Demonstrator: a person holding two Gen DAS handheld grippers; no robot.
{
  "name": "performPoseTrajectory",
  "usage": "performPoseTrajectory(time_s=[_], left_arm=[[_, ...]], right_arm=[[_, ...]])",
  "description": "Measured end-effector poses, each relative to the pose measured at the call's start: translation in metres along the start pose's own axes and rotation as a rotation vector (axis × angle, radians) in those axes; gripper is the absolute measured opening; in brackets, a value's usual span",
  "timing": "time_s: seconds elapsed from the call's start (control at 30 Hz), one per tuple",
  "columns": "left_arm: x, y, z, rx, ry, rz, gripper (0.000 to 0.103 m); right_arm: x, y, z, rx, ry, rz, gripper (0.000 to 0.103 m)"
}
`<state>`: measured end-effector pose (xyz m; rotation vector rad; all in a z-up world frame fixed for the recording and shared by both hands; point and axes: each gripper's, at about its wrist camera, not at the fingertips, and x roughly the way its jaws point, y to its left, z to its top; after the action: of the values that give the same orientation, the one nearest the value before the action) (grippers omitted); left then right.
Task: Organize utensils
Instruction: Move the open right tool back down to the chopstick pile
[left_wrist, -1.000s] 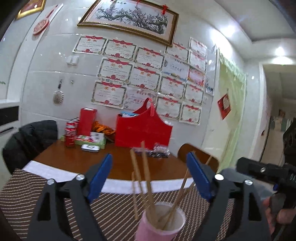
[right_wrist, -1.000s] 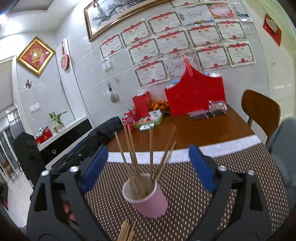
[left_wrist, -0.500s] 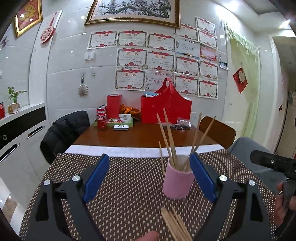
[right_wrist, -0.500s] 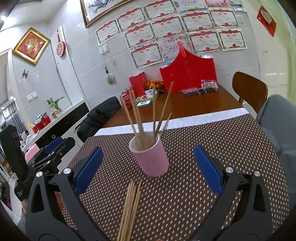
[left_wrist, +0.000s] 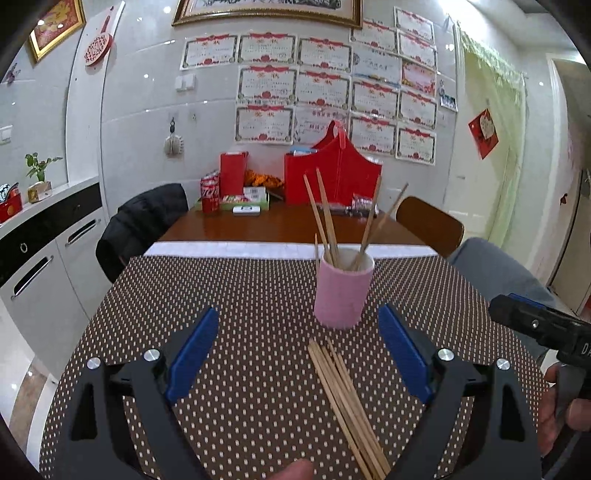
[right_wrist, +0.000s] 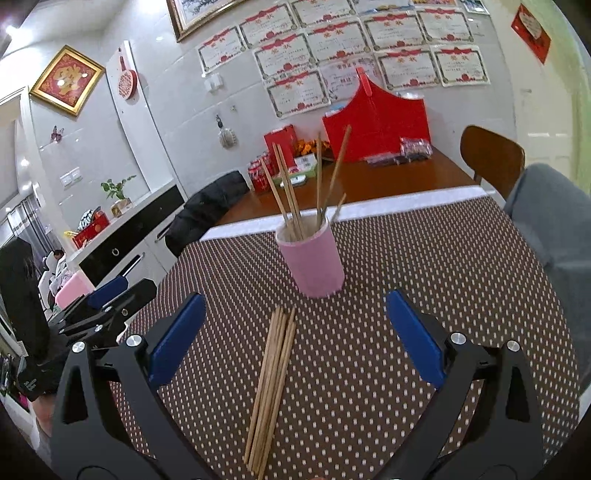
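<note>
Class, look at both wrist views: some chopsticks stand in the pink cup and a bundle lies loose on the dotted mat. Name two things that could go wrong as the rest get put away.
1. The loose chopsticks lie tight together, so an open right gripper might pinch several or scatter them.
2. The pink cup is tall and holds leaning sticks; a nudge while inserting more could probably tip it.
</note>
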<state>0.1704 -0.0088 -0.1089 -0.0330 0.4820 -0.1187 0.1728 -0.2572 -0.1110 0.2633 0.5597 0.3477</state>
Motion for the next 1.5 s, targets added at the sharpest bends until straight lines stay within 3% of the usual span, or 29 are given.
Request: performPoseTrajectory(time_s=[0.17,0.3,0.67,0.9,1.27,1.5], left_arm=[[0.004,-0.004,-0.019,-0.005,0.071,-0.002,0.087],[0.019,-0.001,-0.044,-0.012,0.172,0.006,0.087],[0.064,-0.012,-0.099,0.053,0.394,0.039,0.087],[0.096,-0.019,-0.108,0.084,0.461,0.066,0.087],[0.122,-0.012,-0.098,0.083,0.462,0.068,0.088],[0.127,0.006,-0.094,0.072,0.46,0.049,0.088]], right_arm=[[-0.002,-0.007,-0.021,0.022,0.043,-0.011,0.097],[-0.001,-0.012,-0.038,0.034,0.075,-0.022,0.097],[0.012,-0.027,-0.06,0.07,0.142,-0.035,0.097],[0.018,-0.036,-0.067,0.081,0.164,-0.04,0.097],[0.041,-0.039,-0.074,0.059,0.223,-0.051,0.097],[0.071,-0.027,-0.084,-0.032,0.306,-0.105,0.097]])
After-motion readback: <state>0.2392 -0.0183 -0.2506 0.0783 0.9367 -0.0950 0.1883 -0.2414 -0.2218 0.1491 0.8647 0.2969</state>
